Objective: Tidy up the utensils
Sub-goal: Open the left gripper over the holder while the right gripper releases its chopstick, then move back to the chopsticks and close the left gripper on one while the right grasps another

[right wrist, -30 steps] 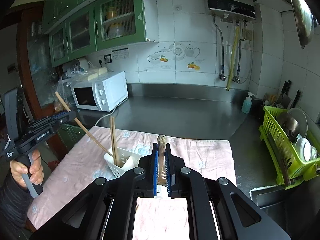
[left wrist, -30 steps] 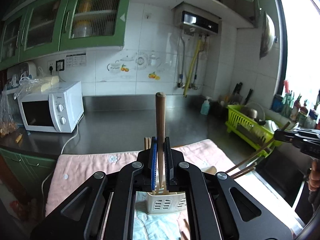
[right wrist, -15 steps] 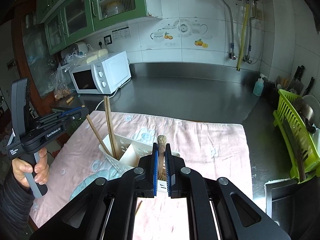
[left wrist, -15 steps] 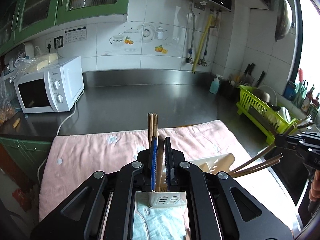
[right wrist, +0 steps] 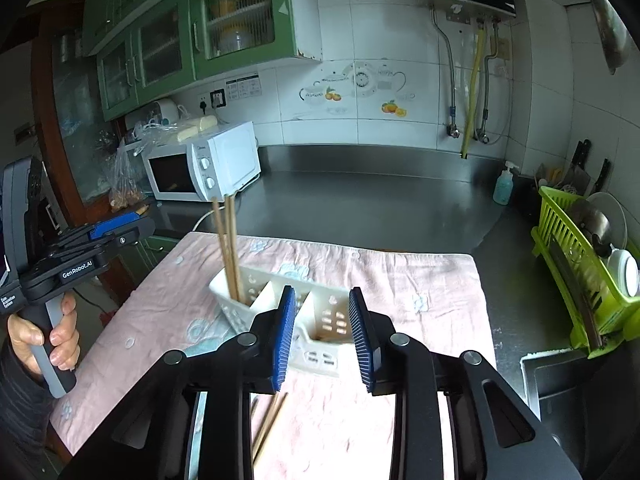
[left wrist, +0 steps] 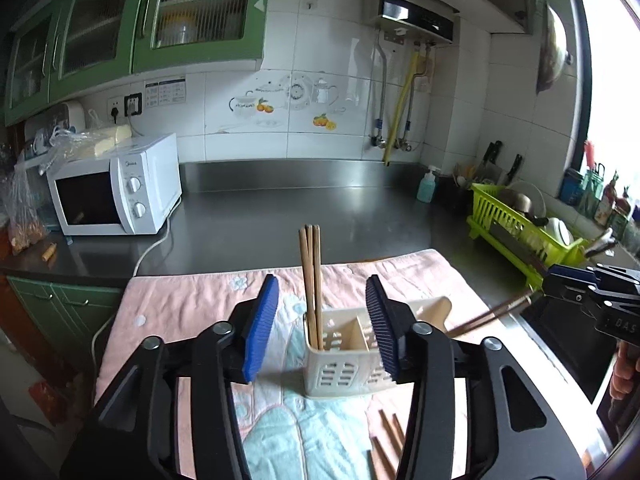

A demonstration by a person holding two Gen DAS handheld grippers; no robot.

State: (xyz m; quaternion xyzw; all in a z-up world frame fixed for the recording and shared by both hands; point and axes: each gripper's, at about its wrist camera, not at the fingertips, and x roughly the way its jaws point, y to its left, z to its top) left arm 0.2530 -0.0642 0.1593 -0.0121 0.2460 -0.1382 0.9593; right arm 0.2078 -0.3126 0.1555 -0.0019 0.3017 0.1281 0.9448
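A white slotted utensil holder (left wrist: pixel 348 354) is seen just ahead of both sets of jaws, standing on a pink towel (left wrist: pixel 192 304) spread over the steel desk (left wrist: pixel 280 216). Upright chopsticks (left wrist: pixel 311 280) are lodged in its end compartment, left of centre between the left gripper's (left wrist: pixel 322 320) jaws. Those jaws are spread wide apart and nothing is held; the right gripper's (right wrist: pixel 322 332) jaws are likewise parted and empty above the holder's near end. A release step is judged to be in hand. Loose chopsticks (left wrist: pixel 386 440) are left lying on the towel below the jaws, so the next move is judged to call for lowering one gripper and closing on a stick. "GenRobot.AI" can be read on the left gripper in the right view; the microwave's (left wrist: pixel 116 192) badge is too small to be read.
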